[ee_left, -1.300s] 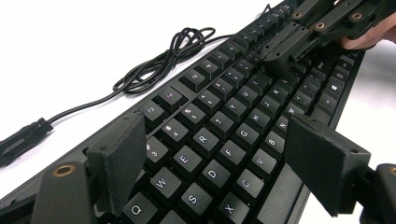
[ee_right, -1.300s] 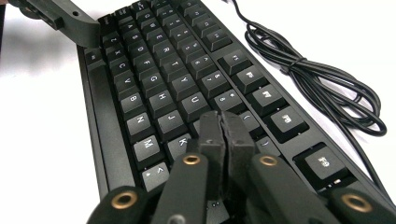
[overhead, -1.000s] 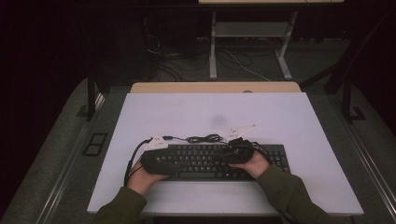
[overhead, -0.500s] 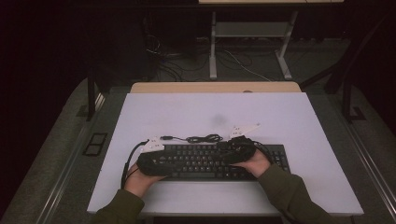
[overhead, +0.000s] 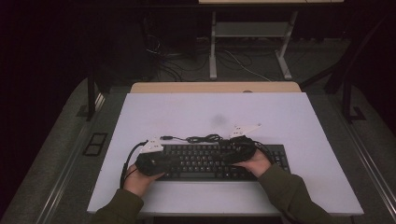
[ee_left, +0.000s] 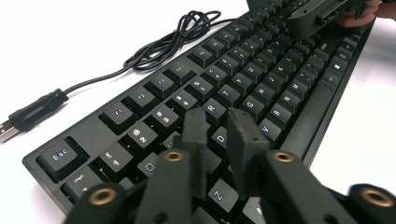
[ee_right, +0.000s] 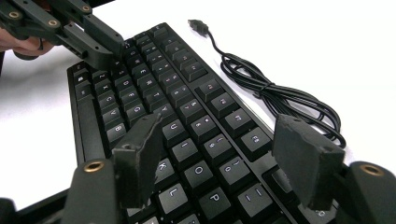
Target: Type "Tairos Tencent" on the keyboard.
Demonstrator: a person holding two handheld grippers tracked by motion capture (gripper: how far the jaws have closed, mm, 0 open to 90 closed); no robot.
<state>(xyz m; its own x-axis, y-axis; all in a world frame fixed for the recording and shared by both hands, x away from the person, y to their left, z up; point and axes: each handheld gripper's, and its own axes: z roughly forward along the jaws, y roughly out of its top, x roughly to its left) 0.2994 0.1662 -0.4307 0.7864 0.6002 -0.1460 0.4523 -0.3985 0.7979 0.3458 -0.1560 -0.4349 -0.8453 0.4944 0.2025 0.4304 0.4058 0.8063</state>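
- Black keyboard (overhead: 210,161) lies flat on the white desk (overhead: 280,116), near the desk's front edge, just as it lay a second ago.
- Its black cable (overhead: 203,138) sits in a loose coil just behind the keyboard's back edge, and the USB plug (ee_left: 28,114) rests on the desk beyond the Esc corner.
- Left claw (ee_left: 215,135) hangs over the keyboard's left half, above the letter keys around D and R; in the high view it sits at the same end (overhead: 156,158) as before, with little shift.
- Its jaws have just been closing and now stand nearly together, with a narrow slit between them and nothing gripped; no key is pinched.
- Right claw (ee_right: 224,154) hovers over the right half, above the keys near U, I and O; in the high view its place (overhead: 240,149) matches the earlier frames.
- Its jaws have just been opening and now stand wide apart, with only the keys showing beneath the gap and nothing clamped.
- Each claw's own view also shows the other claw far off across the keys, low over the opposite end.
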